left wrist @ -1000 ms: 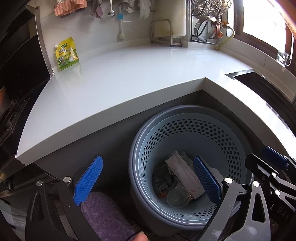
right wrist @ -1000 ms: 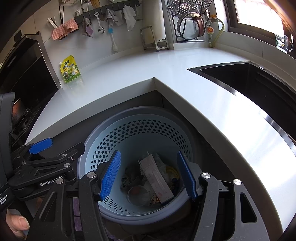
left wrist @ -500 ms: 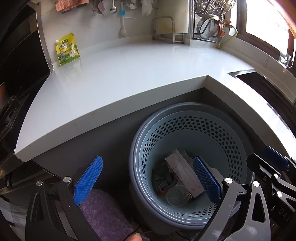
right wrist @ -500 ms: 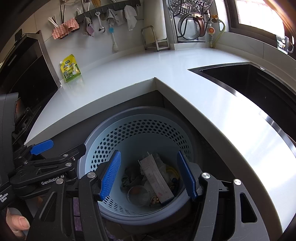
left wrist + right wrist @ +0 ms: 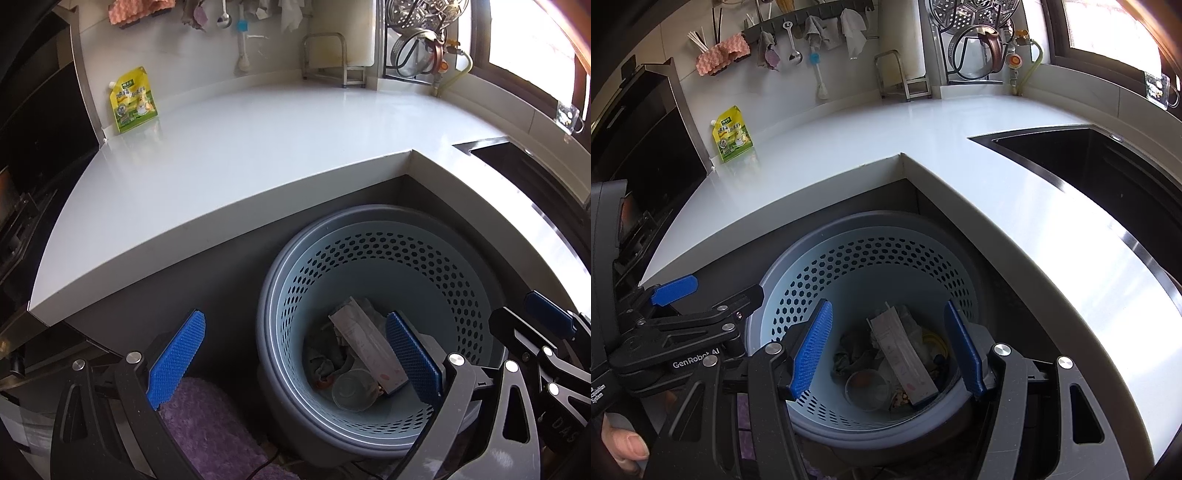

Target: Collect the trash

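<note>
1. Trash, a flat carton, cup and wrappers, lies inside the perforated bin.
2. Left gripper and right gripper: both wide, empty.
3. Counter carries only a yellow pouch; collection appears nearly finished.

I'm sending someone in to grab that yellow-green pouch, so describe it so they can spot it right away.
Start at the white L-shaped counter and follow it to its far left corner by the dark appliance. The yellow-green pouch stands there against the wall, the only thing on that stretch of counter, with a small white spout at its top corner.
</note>
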{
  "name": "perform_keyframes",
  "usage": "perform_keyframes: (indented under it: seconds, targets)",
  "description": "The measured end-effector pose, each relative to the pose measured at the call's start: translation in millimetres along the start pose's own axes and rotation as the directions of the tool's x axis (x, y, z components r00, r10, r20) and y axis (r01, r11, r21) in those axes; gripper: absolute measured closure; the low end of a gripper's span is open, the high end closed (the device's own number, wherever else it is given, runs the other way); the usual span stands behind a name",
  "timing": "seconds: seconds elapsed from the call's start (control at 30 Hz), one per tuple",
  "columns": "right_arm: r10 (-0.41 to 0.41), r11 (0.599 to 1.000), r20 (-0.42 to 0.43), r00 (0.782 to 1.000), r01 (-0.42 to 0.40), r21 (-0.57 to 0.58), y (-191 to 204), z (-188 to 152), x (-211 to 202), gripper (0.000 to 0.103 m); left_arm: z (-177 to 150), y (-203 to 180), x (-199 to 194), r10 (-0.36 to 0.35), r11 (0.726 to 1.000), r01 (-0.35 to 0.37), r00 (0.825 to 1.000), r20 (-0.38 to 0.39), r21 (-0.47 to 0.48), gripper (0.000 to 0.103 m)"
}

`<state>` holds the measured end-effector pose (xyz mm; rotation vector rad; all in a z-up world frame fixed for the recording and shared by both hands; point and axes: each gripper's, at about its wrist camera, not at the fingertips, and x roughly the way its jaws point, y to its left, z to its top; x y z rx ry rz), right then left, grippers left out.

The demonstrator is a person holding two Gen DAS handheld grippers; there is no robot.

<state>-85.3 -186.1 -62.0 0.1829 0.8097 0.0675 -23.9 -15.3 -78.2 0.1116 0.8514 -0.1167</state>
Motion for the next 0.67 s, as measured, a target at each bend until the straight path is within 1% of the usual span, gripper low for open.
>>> perform_keyframes:
  seconds: [0.23,0.67]
  targets:
    - [0.000,1.000,-0.002,1.000,0.000,0.000,1.4,0.6,0.5,0.043,-0.5,-1.6,-1.1,-0.002,1.000,0.001,1.000,0.008,0.010,0.006]
    - [0.000,1.000,-0.002,1.000,0.000,-0.002,2.7,-0.7,0.6,0.043,1.0,3.9,-1.0,-0.007,1.000,0.007,1.000,0.005,-0.014,0.006]
